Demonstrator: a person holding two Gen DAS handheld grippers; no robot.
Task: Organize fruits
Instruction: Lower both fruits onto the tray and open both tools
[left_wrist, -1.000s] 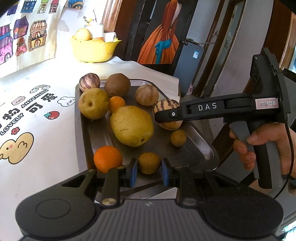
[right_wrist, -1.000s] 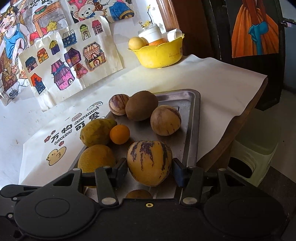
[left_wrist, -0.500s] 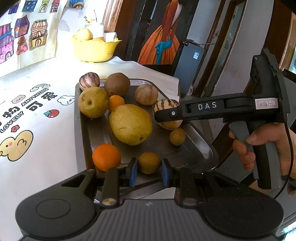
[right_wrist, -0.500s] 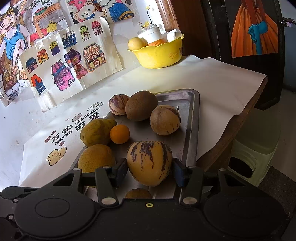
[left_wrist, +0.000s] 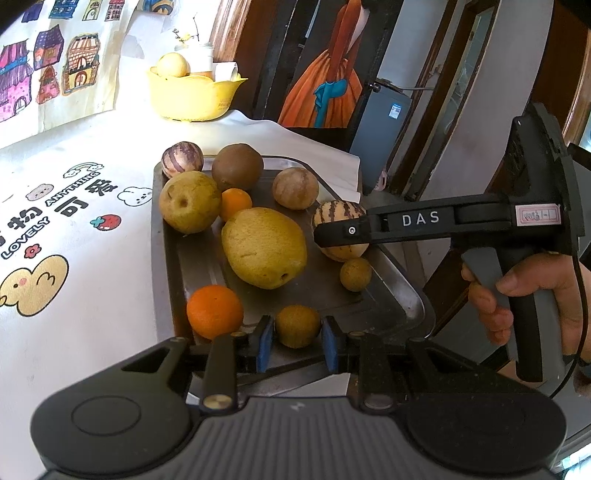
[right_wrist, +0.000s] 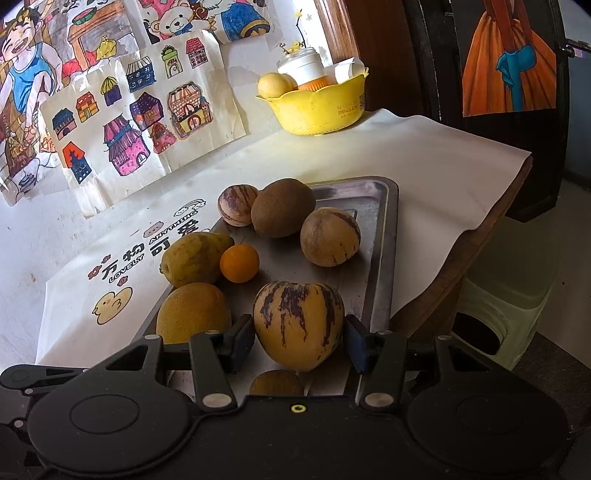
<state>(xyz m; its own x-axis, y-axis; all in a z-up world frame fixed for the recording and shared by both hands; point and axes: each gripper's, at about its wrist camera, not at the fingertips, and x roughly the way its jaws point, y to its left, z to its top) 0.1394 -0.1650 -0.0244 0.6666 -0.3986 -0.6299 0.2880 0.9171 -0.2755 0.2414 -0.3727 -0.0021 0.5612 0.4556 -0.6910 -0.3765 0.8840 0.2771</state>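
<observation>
Both wrist cameras look steeply down, close over the tray (left_wrist: 164, 236) (right_wrist: 384, 258): left from its near end, right from its right side.

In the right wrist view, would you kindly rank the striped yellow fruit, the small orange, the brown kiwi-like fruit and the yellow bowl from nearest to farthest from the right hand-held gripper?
1. Striped yellow fruit, between the right hand-held gripper's fingers.
2. Small orange, mid-tray, left of centre.
3. Brown kiwi-like fruit, at the tray's far end.
4. Yellow bowl, at the table's far edge.
</observation>
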